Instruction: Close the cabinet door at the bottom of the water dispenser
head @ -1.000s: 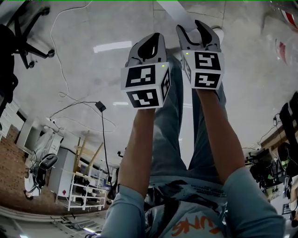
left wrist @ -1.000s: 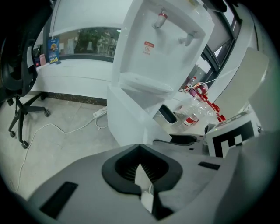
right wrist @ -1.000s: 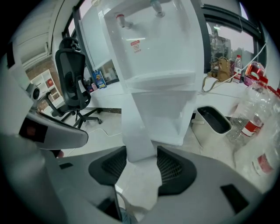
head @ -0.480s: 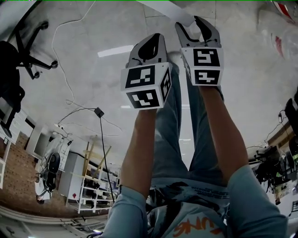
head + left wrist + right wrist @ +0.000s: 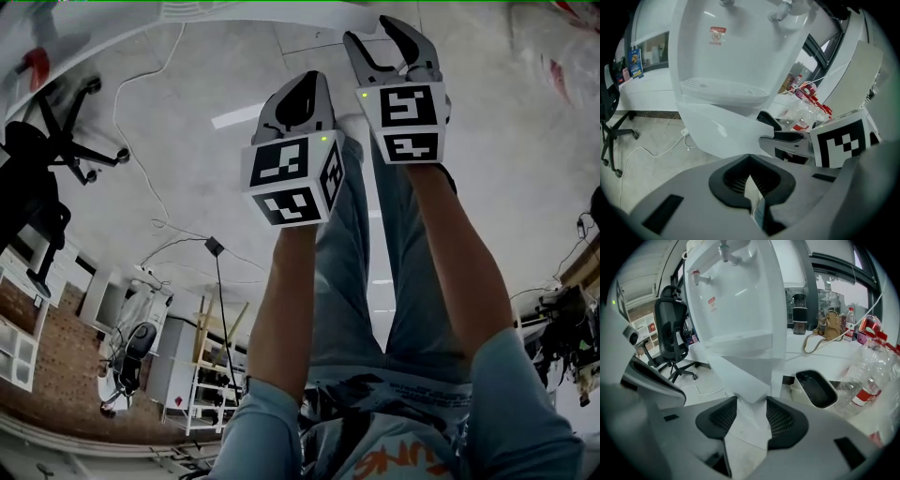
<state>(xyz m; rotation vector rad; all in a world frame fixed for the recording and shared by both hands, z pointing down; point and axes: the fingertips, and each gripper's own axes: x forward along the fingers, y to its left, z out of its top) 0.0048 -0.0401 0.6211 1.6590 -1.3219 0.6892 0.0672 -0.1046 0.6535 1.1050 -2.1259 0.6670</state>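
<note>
Right gripper view: cabinet door (image 5: 740, 373) stands open under the water dispenser (image 5: 736, 301), straight ahead.
Right hand-held gripper (image 5: 751, 405): jaws wide apart, empty, likely nearer the door.
Left hand-held gripper (image 5: 750, 161): jaws together, empty.

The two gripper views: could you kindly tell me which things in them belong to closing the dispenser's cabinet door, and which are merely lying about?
Belongs to the job:
water dispenser; its cabinet door, standing open; left tool; right tool.

Just lying about:
office chair; plastic bottles; white tub; floor cable; brown bag.
</note>
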